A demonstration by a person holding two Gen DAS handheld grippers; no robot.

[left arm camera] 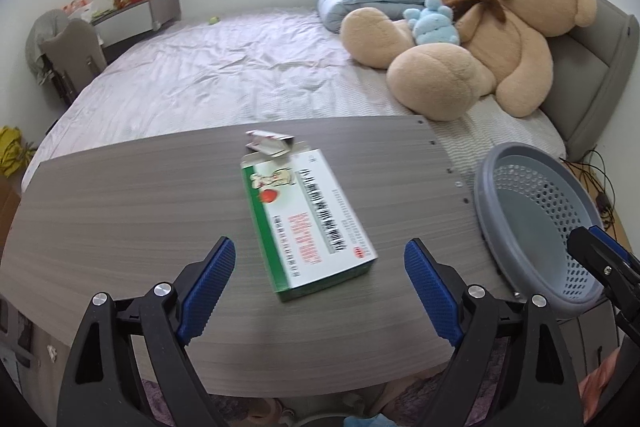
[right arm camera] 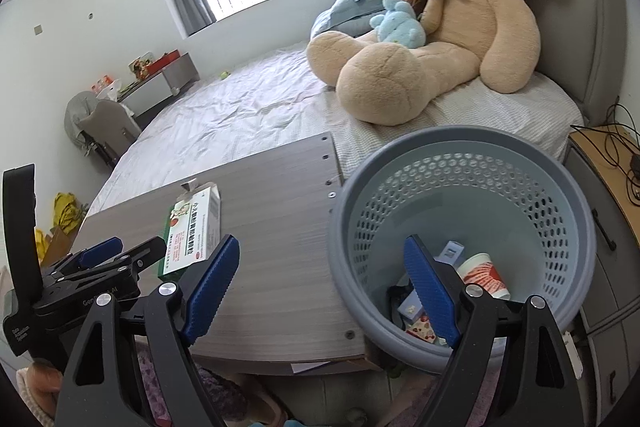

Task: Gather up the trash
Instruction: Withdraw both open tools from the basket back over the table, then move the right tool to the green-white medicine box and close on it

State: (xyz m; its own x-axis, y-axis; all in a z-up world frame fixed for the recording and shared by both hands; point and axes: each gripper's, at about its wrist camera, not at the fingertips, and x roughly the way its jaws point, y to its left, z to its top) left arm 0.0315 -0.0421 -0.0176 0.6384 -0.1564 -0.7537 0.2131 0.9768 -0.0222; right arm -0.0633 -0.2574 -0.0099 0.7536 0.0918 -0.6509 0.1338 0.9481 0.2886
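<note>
green-and-white carton (left arm camera: pixel 308 219) lies flat on the grey board (left arm camera: pixel 120 211), end flap open, nothing touching it. left gripper (left arm camera: pixel 320 291) wide open and empty, lined up just short of it. step looks like the approach to pick. next: straddle the carton, close, carry to the grey basket (right arm camera: pixel 460 163) beside the board, which already holds trash. right gripper (right arm camera: pixel 322 287) wide open, empty, over the basket rim.

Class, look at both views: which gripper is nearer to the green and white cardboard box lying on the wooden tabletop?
Left. The left gripper straddles the box, open jaws either side of its near end. The right gripper is off beside it, at the grey basket.
</note>
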